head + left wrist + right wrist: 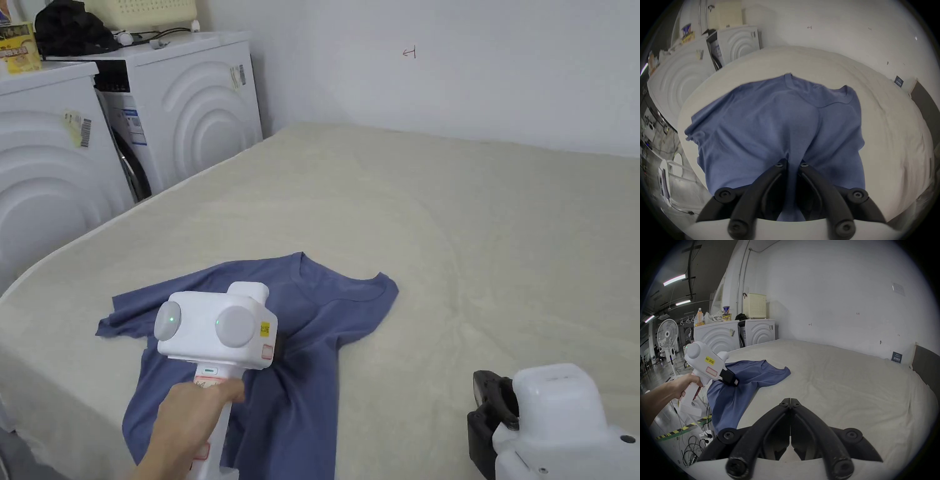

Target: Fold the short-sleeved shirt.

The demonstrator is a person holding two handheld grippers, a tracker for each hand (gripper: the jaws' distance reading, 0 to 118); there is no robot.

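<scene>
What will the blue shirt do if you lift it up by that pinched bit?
The blue shirt will probably droop: it already tents into soft folds where the left gripper pinches it. It looks thin, so likely light. Its lower part hangs over the edge of the bed, so a pull may drag the whole shirt along.

We see a plain blue shirt (325, 325) on a cream bed cover (475, 237). Our left gripper (792, 164) and right gripper (790, 402) have black jaws and white bodies. The washing machines (187, 106) are white, with raised arcs.
</scene>
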